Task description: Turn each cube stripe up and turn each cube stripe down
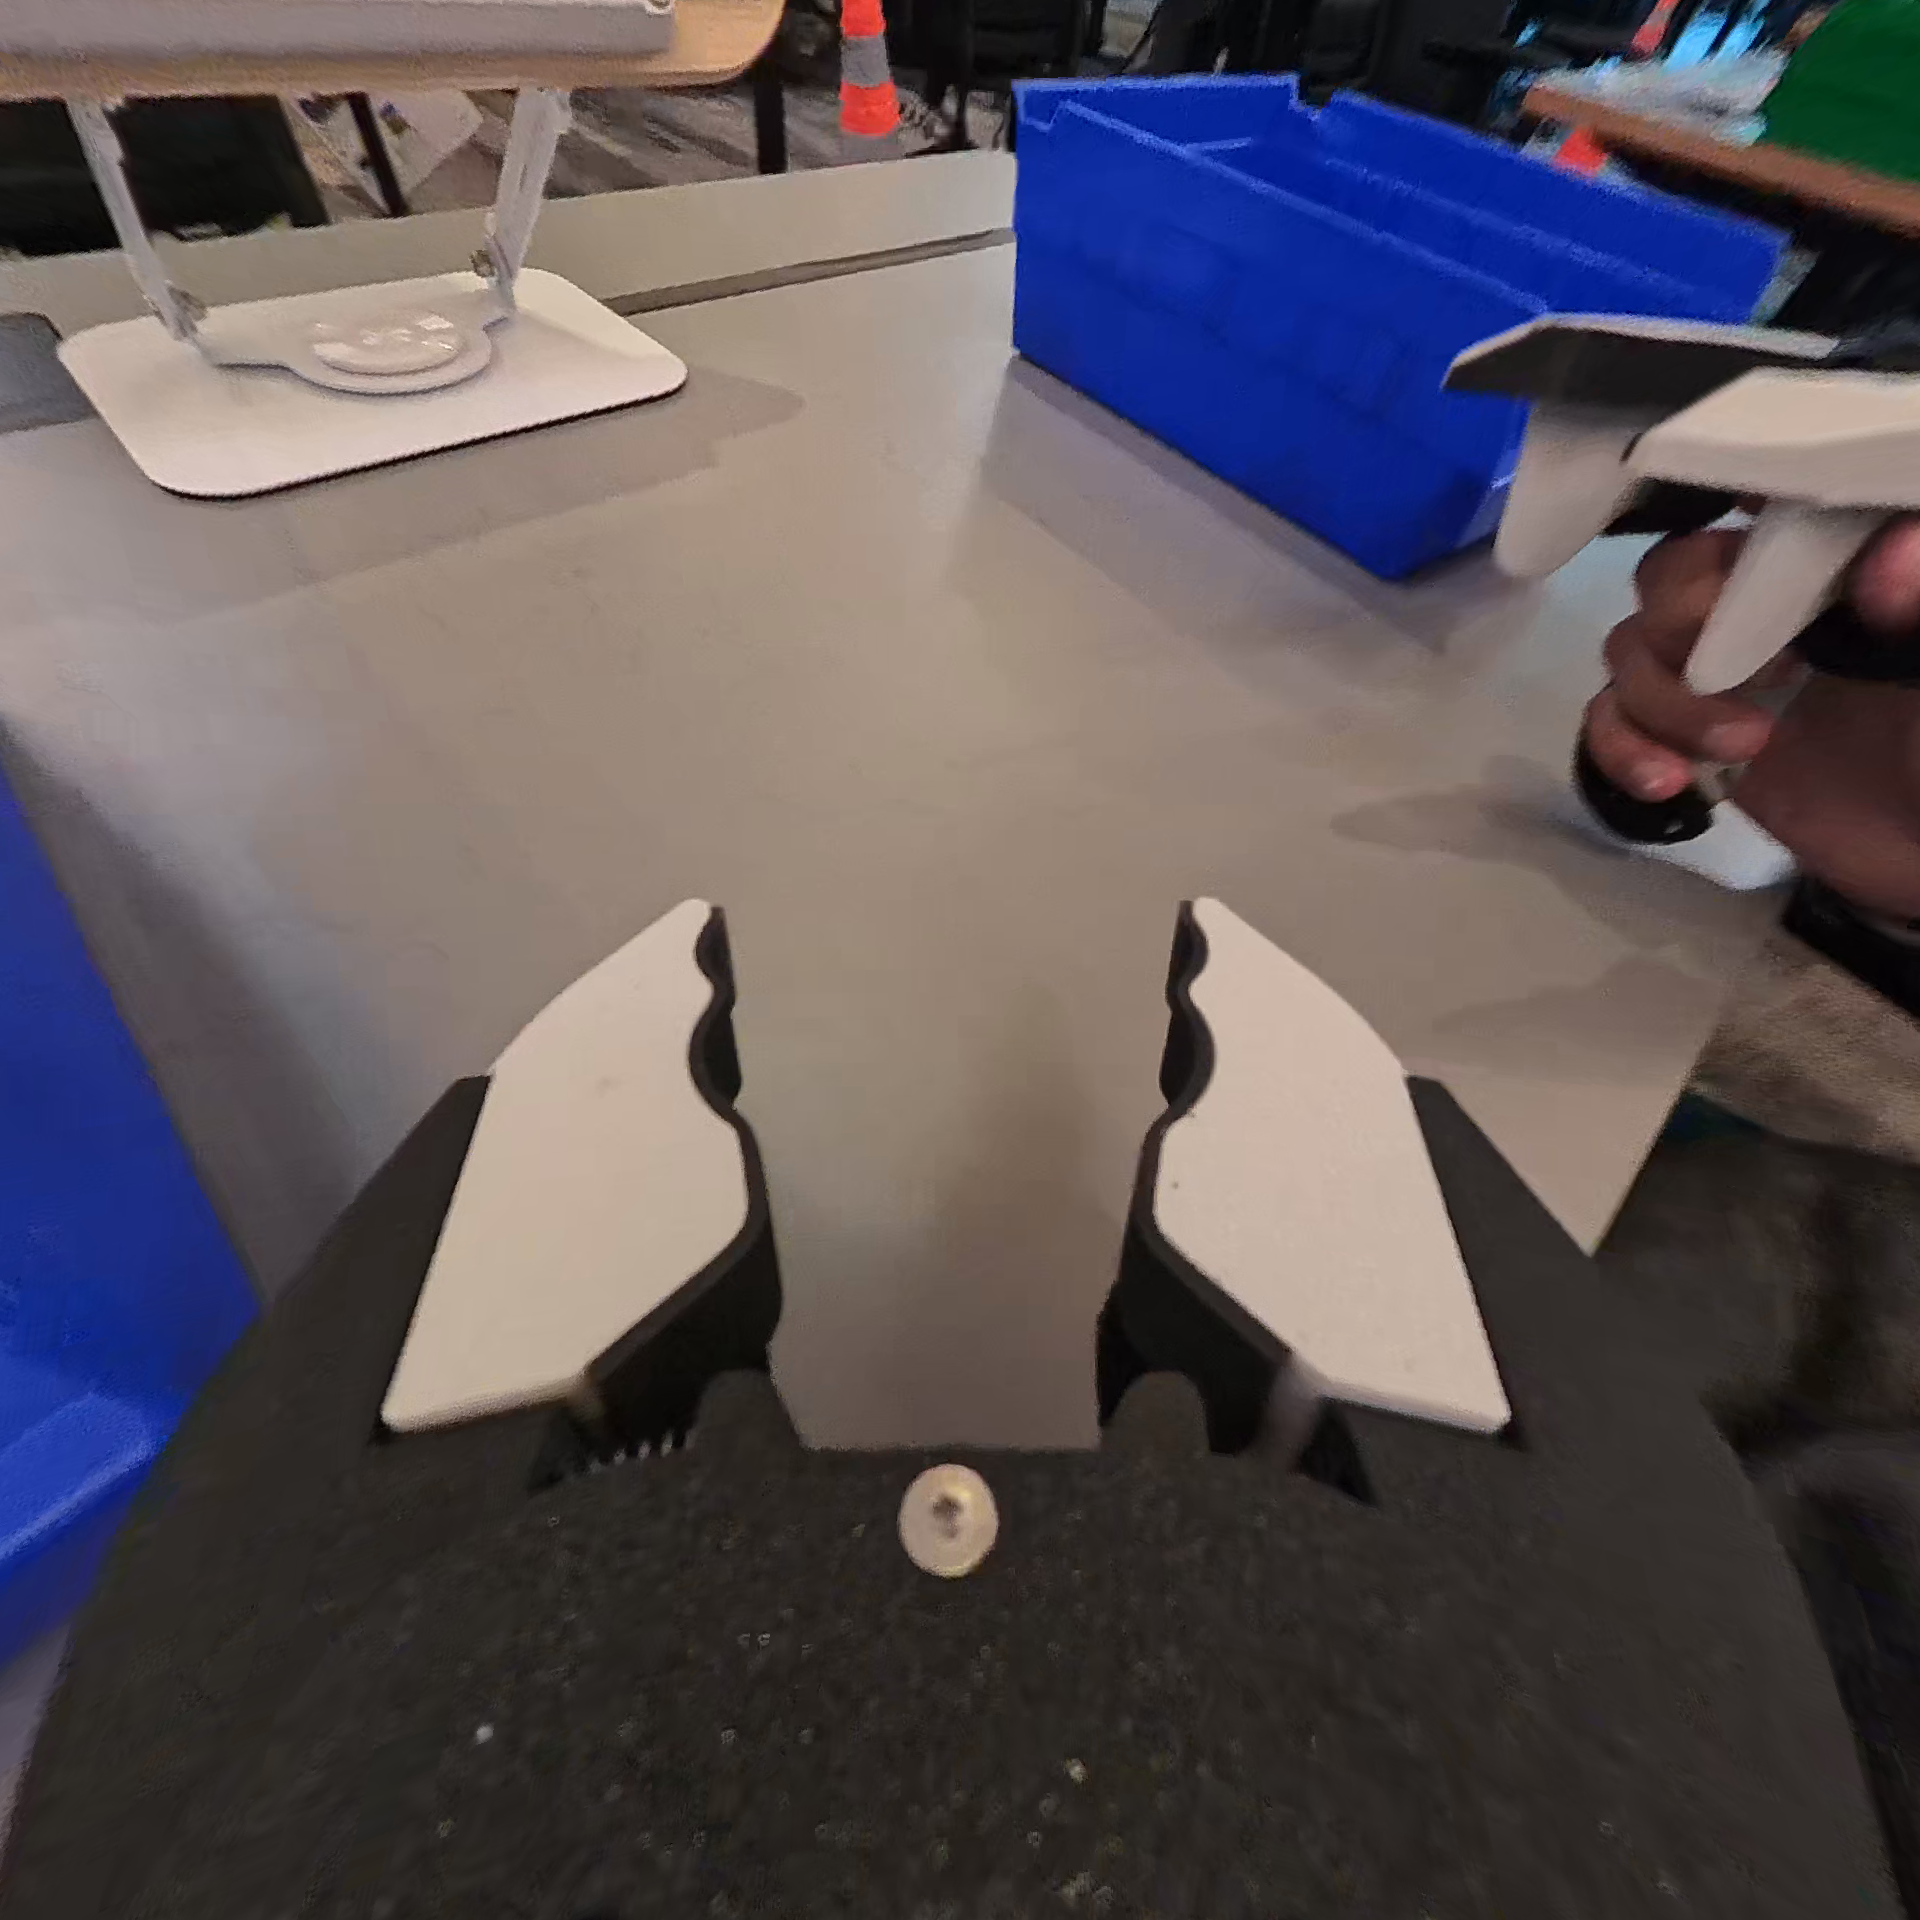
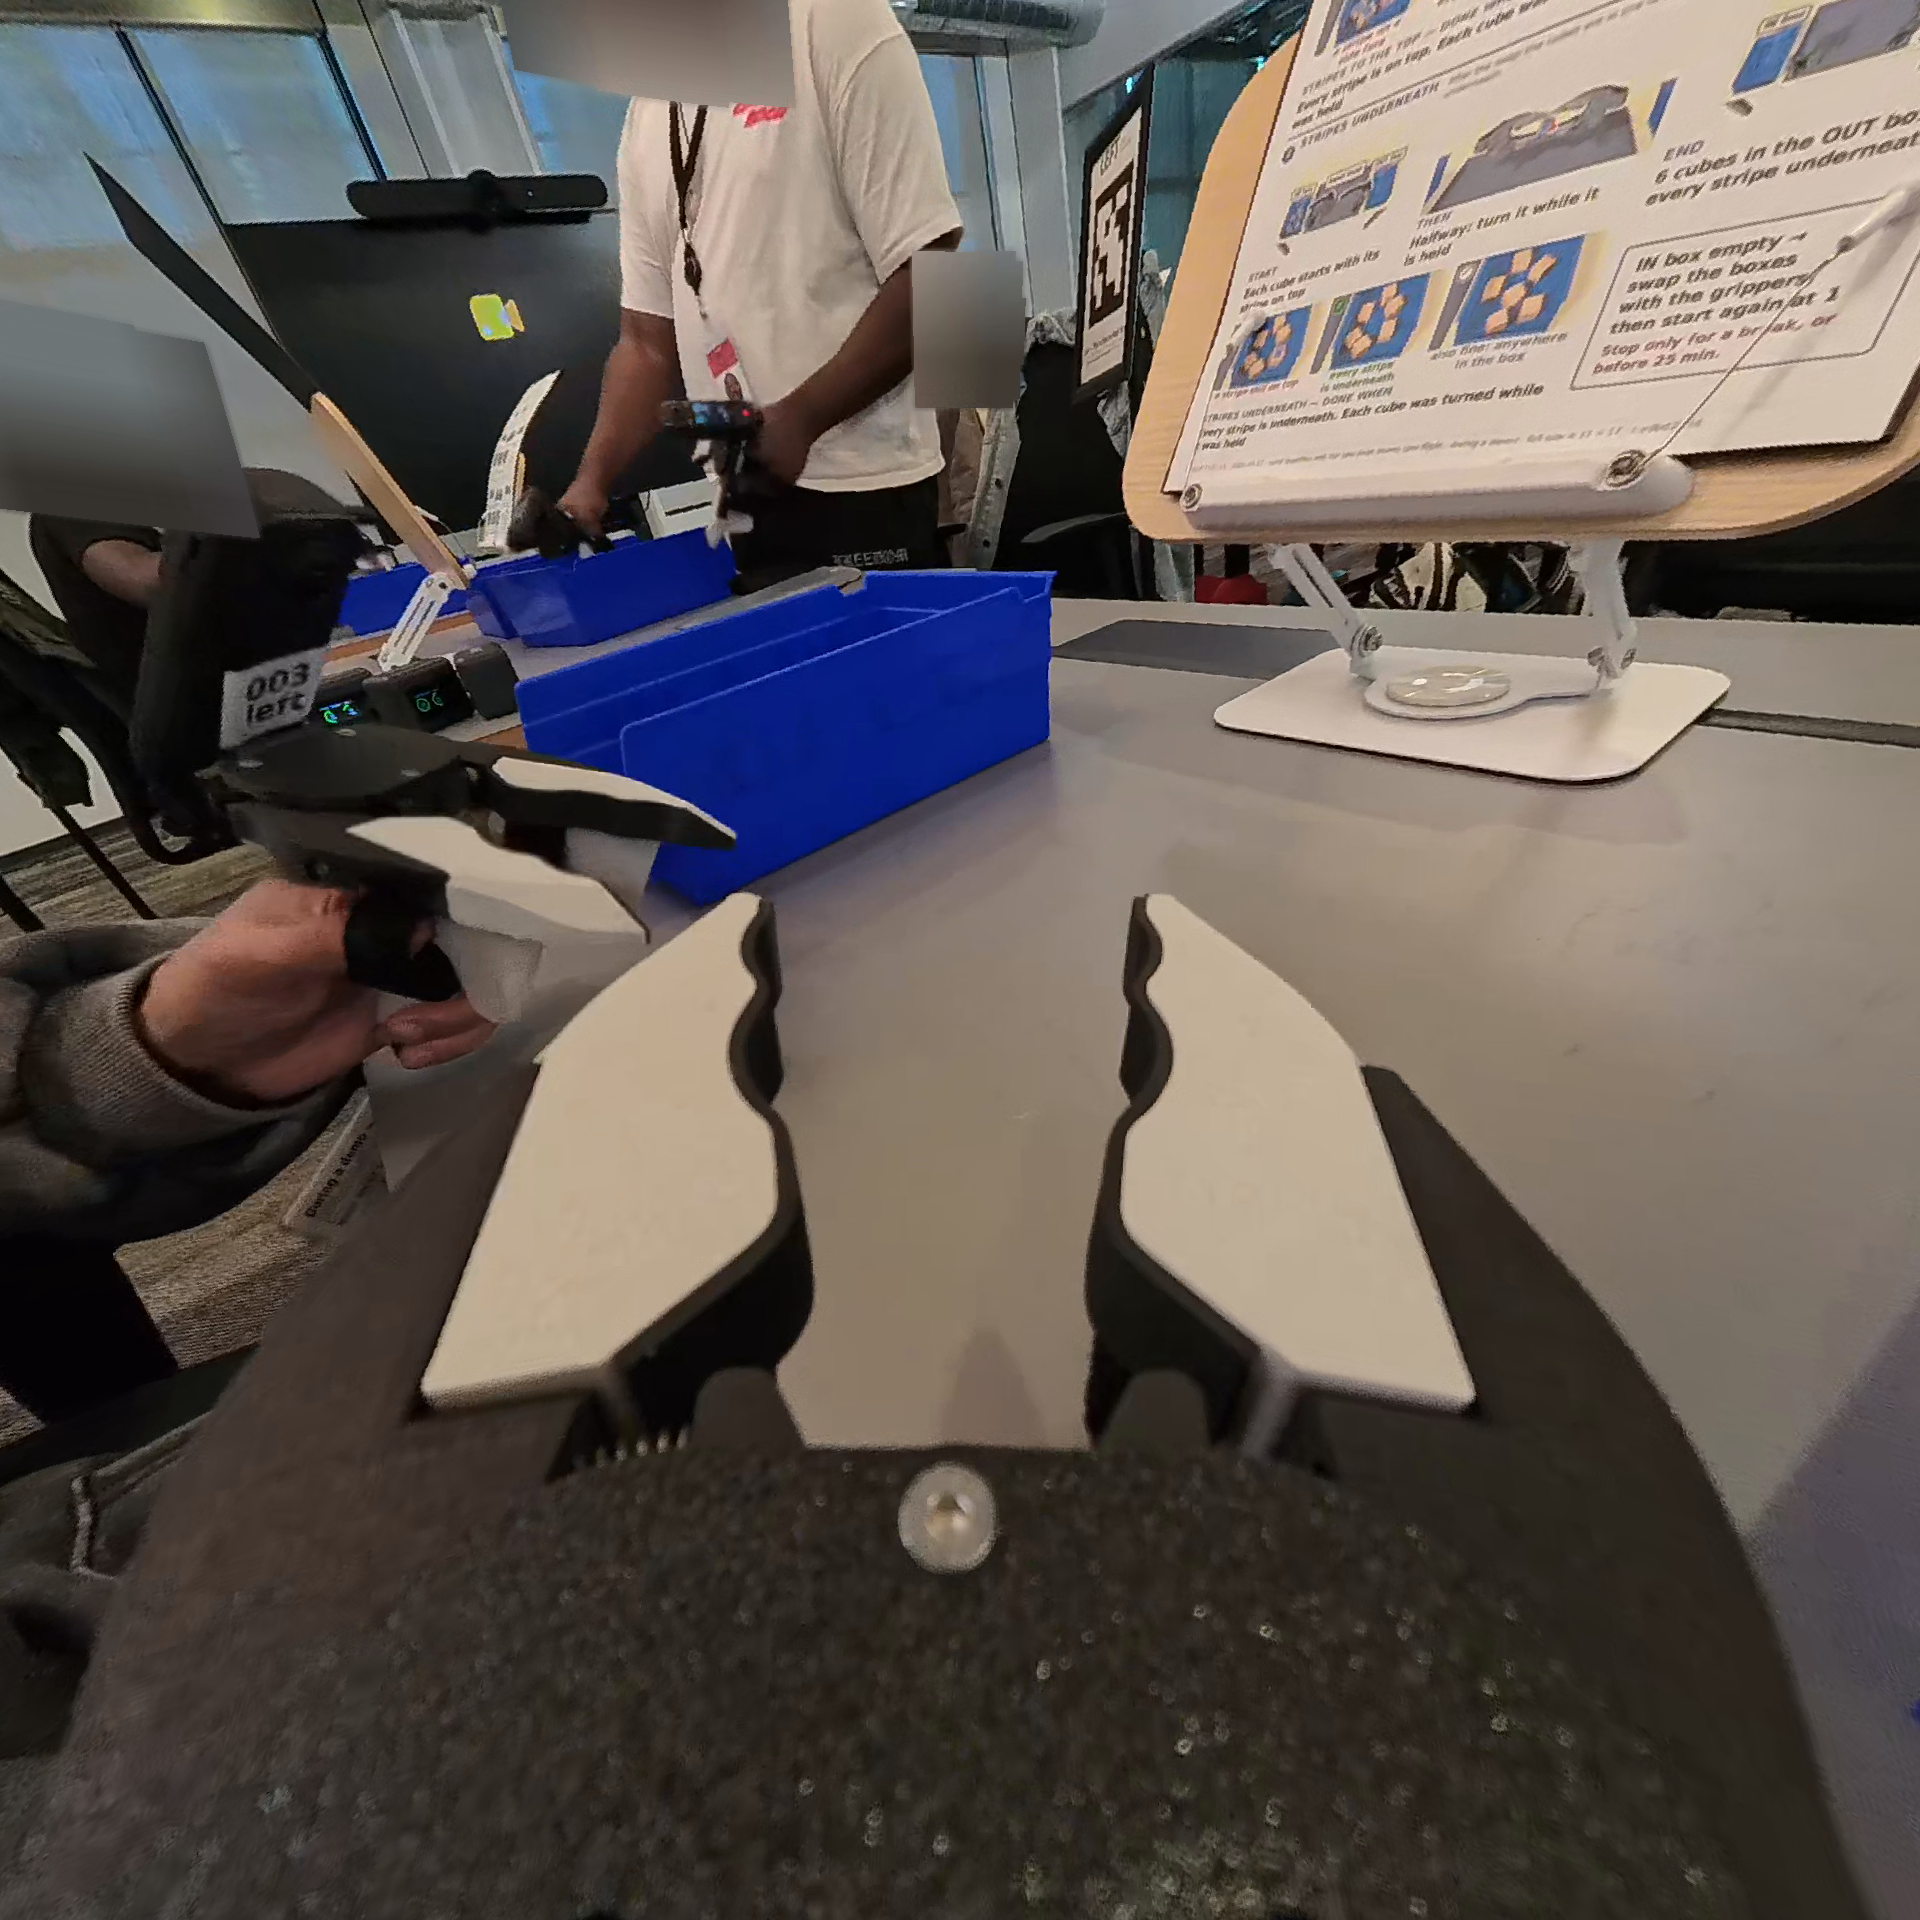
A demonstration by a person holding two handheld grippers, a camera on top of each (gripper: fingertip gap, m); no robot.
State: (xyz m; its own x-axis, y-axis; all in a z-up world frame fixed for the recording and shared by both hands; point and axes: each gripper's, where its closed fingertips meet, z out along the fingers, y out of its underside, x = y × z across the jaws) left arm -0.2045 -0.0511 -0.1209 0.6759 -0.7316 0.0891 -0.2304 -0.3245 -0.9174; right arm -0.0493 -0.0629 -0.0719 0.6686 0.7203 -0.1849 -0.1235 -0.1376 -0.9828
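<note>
No cube shows in either view. My left gripper [image 1: 951,914] is open and empty, low over the bare grey table [image 1: 831,675]. My right gripper [image 2: 951,909] is open and empty over the same table [image 2: 1351,987]. A blue bin [image 1: 1247,312] stands ahead and to the right of the left gripper. Another blue bin [image 2: 810,707] stands ahead and to the left of the right gripper. What shows of their insides holds no cube. The right gripper [image 1: 1486,468] shows at the right of the left wrist view, and the left gripper [image 2: 686,883] at the left of the right wrist view, each held by a hand.
A second blue bin [image 1: 62,1143] touches the left edge of the left wrist view. A white stand [image 2: 1455,707] with an instruction sheet is at the table's back. A person [image 2: 790,260] works at another table behind. The table's front edge [image 1: 1662,1143] is near right.
</note>
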